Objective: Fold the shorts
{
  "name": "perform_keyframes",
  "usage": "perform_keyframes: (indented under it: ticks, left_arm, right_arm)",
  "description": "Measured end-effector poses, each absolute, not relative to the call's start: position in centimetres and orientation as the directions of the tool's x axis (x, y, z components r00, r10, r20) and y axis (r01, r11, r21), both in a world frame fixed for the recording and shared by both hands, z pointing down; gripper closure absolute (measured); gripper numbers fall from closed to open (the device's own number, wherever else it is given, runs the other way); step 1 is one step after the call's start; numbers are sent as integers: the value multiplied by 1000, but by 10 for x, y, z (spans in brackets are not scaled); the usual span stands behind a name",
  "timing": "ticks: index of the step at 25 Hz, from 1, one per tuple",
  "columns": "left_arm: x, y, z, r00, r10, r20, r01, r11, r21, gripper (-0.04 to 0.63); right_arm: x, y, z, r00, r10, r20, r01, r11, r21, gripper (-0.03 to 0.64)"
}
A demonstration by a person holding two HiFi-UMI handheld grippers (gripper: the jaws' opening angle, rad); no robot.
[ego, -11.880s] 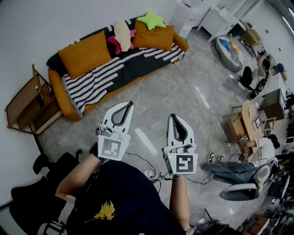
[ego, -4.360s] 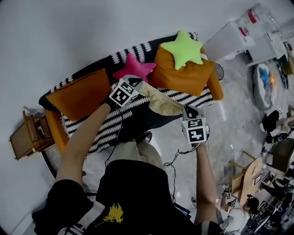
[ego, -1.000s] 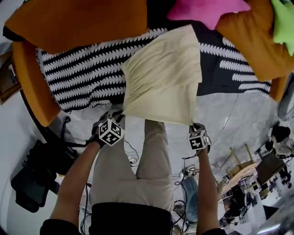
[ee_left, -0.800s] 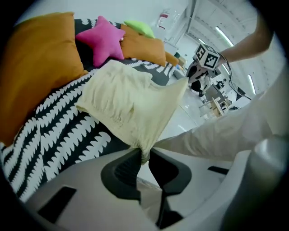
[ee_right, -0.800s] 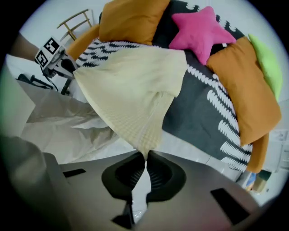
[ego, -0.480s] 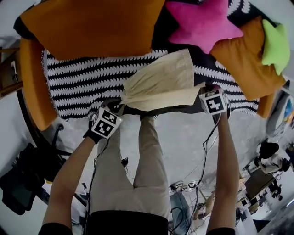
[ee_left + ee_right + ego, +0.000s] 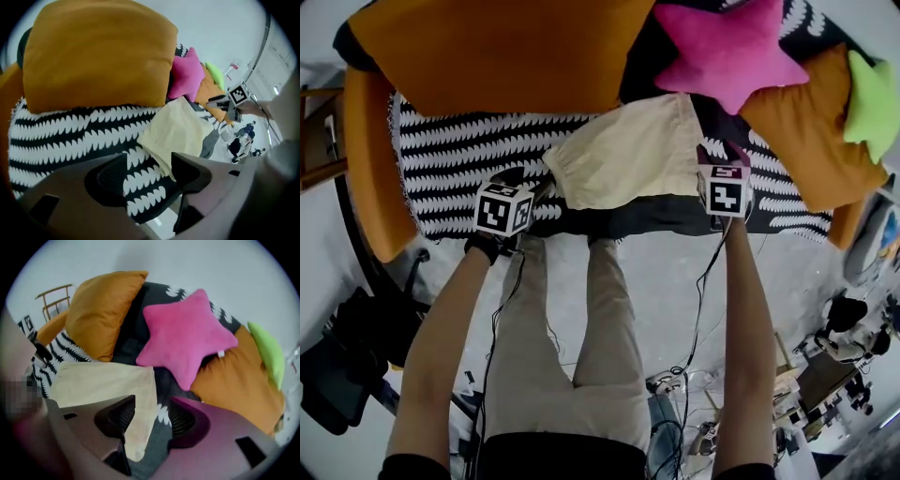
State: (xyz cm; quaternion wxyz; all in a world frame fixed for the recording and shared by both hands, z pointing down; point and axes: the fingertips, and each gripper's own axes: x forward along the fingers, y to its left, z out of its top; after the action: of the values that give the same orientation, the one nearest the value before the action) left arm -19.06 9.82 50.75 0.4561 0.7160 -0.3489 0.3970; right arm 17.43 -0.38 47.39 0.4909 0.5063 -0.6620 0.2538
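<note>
Now released: shorts (image 7: 628,155) flat on the striped blanket (image 7: 459,159)

Left gripper (image 7: 149,168): jaws have just been opening and stand apart, the hem loose beside one. Moments ago the cloth hung stretched between both tools. Right gripper (image 7: 152,420): jaws have been opening too, a corner lying unpinched between them

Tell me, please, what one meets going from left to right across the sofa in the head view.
Sofa arm → left gripper → shorts → right gripper → green star.
</note>
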Motion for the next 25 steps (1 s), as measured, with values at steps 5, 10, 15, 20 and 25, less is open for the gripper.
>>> perform_keyframes:
  ticks: [5, 10, 15, 20, 25]
  left_arm:
    - [-133, 185, 528, 541, -68, 838, -798, -357, 486, 293]
    - [-100, 199, 544, 536, -94, 839, -771, -460, 441, 292]
    - [-131, 190, 541, 533, -149, 833, -753, -532, 386, 560]
    - [-147, 208, 525, 561, -75, 825, -669, -628, 398, 568]
    - [-142, 229, 526, 551, -21, 834, -655, -631, 416, 569]
  right_arm:
    - [210, 104, 526, -206, -365, 908, -960, 256, -115, 380]
    - [209, 114, 537, -231, -353, 907, -919, 386, -83, 390]
    - [192, 134, 527, -309, -308, 900, -870, 473, -137, 565]
    - [218, 212, 541, -295, -186, 937, -886, 421, -195, 565]
    - [228, 246, 559, -235, -216, 948, -934, 319, -159, 571]
